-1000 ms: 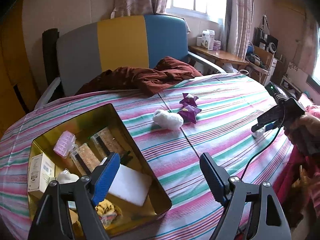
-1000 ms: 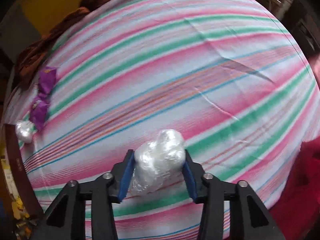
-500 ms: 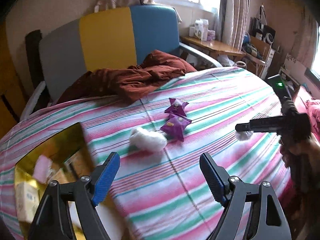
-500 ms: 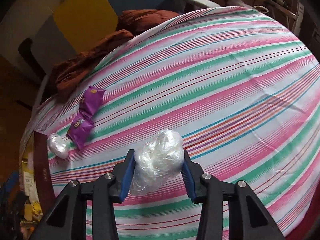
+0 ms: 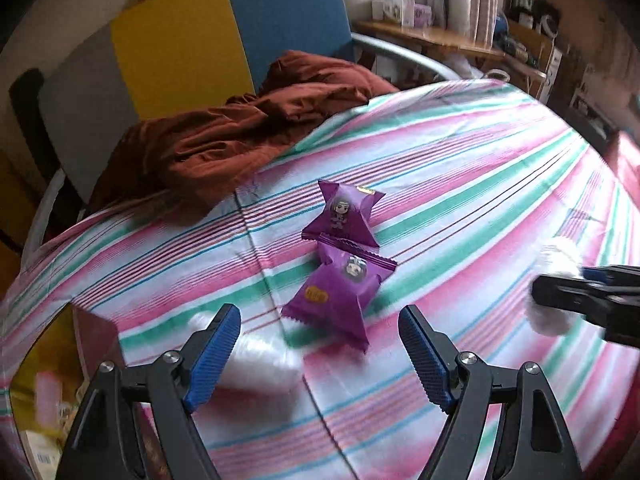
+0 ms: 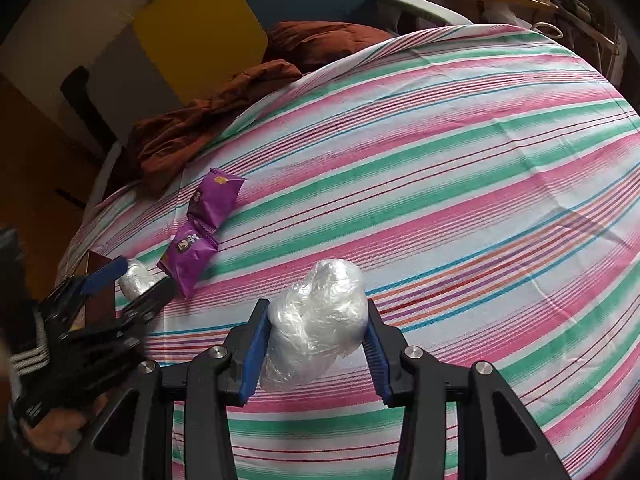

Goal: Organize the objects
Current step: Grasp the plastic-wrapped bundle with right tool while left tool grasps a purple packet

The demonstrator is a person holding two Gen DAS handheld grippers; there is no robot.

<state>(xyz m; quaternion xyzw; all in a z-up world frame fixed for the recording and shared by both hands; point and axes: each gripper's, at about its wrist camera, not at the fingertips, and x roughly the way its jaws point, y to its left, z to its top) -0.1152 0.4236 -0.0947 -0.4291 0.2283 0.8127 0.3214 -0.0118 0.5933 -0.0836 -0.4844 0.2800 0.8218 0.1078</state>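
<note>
My right gripper (image 6: 316,340) is shut on a clear plastic-wrapped bundle (image 6: 316,324) and holds it above the striped tablecloth (image 6: 440,160); it also shows at the right of the left wrist view (image 5: 556,300). My left gripper (image 5: 320,344) is open, low over the cloth. A second white wrapped bundle (image 5: 260,364) lies just inside its left finger. Two purple snack packets (image 5: 340,288) lie right ahead of it; they also show in the right wrist view (image 6: 200,228).
A gold tin (image 5: 44,364) holding several items sits at the left table edge. A brown cloth (image 5: 240,128) is heaped at the far edge against a grey, yellow and blue chair back (image 5: 180,36). A wooden shelf (image 5: 440,36) stands behind.
My left gripper has swung away from the gold tin toward the white bundle and purple packets, coming close. My right gripper has lifted its bundle and moved left, toward the packets.
</note>
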